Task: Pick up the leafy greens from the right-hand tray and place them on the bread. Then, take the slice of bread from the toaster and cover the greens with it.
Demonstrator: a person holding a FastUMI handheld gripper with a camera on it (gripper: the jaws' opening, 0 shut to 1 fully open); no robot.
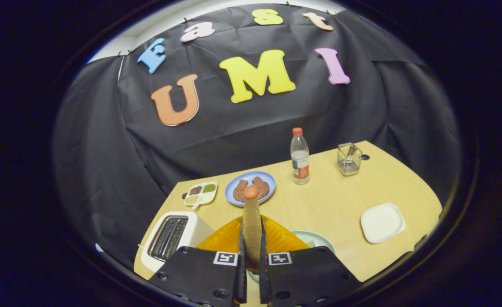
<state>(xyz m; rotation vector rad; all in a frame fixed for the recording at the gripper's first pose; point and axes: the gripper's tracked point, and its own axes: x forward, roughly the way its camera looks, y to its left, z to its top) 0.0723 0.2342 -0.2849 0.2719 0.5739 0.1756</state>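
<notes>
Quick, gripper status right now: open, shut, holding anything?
Gripper: shut on the slice of bread, held upright on edge between both fingers, above the orange plate, beside the toaster.

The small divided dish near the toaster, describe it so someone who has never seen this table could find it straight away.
Start at the white two-slot toaster on the light wooden table, left of the claw, which is shut on a brown bread slice. Just beyond the toaster, beside the round blue plate, lies the small white divided dish. Unlike any other dish here, it has compartments, holding dark, green and pale fillings.
</notes>
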